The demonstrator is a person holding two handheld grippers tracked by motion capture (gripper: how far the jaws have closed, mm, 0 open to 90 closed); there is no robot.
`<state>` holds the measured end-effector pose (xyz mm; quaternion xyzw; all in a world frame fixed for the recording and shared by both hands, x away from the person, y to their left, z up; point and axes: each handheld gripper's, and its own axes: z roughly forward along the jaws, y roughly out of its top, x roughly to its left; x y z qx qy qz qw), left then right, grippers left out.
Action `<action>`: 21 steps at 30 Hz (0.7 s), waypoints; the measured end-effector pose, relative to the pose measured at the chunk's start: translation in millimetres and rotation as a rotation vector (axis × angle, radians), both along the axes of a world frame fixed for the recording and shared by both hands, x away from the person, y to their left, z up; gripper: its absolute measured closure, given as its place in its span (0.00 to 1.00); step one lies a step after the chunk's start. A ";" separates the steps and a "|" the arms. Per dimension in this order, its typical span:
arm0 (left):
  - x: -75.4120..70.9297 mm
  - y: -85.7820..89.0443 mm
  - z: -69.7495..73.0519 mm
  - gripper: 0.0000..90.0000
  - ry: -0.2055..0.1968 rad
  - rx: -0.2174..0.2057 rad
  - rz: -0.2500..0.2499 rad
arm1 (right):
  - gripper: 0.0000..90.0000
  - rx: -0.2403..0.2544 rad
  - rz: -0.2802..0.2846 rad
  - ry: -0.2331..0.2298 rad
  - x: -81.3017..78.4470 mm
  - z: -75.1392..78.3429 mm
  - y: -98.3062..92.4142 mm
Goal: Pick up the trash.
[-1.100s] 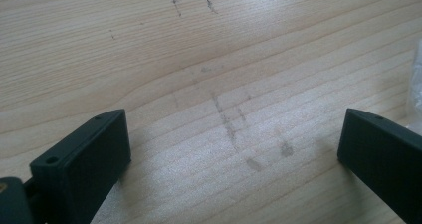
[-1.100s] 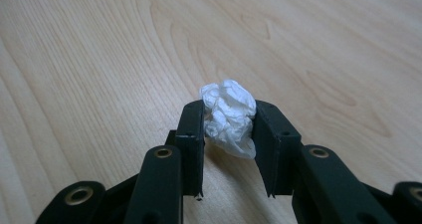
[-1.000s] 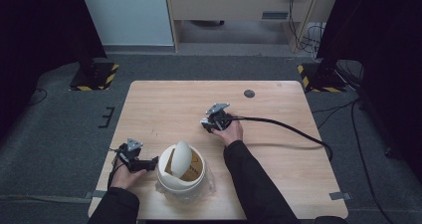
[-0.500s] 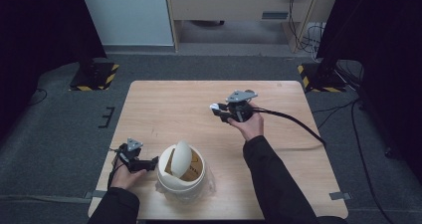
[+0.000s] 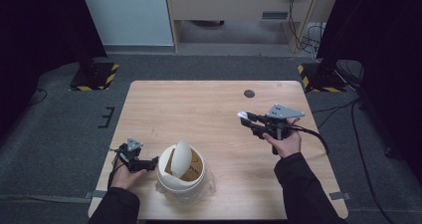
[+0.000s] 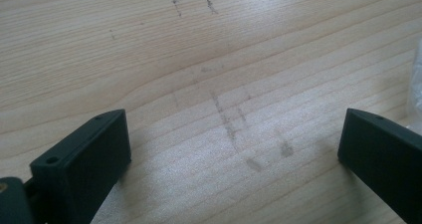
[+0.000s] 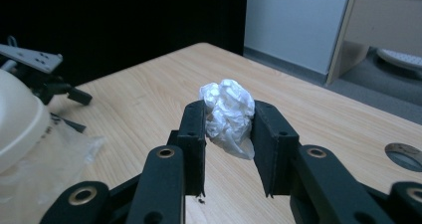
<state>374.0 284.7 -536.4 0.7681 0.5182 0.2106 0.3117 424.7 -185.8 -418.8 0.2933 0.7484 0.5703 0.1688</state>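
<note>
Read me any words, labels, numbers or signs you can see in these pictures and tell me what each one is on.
No text here can be read for certain.
The brown liner inside the white bin carries a few dark letters near its rim, too small and blurred to read.
The crumpled white wad in the right gripper: no print.
The wooden table: only scuff marks, no writing.

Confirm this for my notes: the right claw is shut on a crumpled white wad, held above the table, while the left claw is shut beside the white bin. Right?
Not quite. The left claw is open: the left gripper view shows its jaws wide apart over bare table. The rest holds: the right claw is shut on the crumpled white wad, and the left claw sits beside the white bin.
</note>
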 end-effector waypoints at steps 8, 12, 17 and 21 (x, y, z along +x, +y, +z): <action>0.0 0.0 0.0 0.00 0.000 0.000 0.000 | 0.76 0.025 0.021 -0.024 -19.7 8.5 -20.3; 0.0 0.0 0.0 0.00 0.000 0.000 0.000 | 0.76 0.049 0.024 -0.029 -26.4 13.3 -25.9; 0.0 0.0 0.0 0.00 0.000 -0.001 0.000 | 0.76 0.063 0.029 -0.042 -30.8 21.0 -30.4; 0.0 0.0 0.0 0.00 0.000 0.000 0.000 | 0.76 0.078 0.044 -0.060 -34.3 30.4 -32.2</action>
